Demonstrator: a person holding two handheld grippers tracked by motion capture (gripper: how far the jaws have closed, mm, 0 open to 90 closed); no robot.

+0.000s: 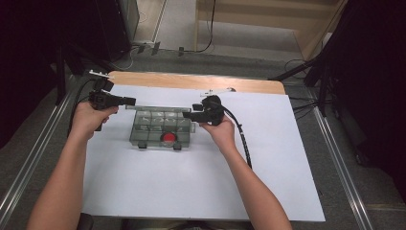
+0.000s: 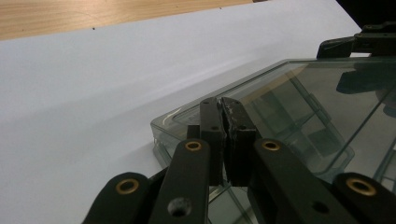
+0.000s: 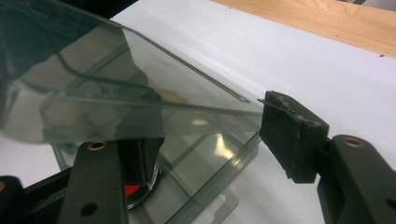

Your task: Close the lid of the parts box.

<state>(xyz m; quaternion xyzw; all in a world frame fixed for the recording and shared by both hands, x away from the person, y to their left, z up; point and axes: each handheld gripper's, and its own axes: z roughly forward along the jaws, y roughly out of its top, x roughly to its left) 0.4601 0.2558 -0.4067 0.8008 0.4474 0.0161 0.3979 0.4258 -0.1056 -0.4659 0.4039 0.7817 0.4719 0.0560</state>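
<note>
Nearest the camera in the high view, two bare forearms come in from 6 o'clock, both cut off by the bottom edge. They reach up over a white sheet (image 1: 158,187) that covers most of the wooden table (image 1: 191,80).

At the sheet's centre sits a clear compartment box (image 1: 160,129) with a red round thing (image 1: 168,139) in its front row; the other cells are too small and glassy to read. Its clear lid (image 2: 299,107) is lifted off the base, though in the high view the lid barely shows against the box.

At 9 o'clock of the box, the left gripper (image 1: 130,101) has its jaws clenched together. In the left gripper view the two pads meet flat at the lid's near corner (image 2: 223,100); whether a sliver of lid edge is pinched between them cannot be told, since the pads hide the spot.

At 3 o'clock of the box, the right gripper (image 1: 187,115) has its jaws apart. In the right gripper view the lid's edge runs between them: one pad (image 3: 292,133) stands at the lid's corner, seemingly just touching, while the other pad (image 3: 140,156) is seen dimly through the tinted plastic, so its contact is unclear.

Beyond the table at 12 o'clock, the floor and dark stands blur into shadow.
</note>
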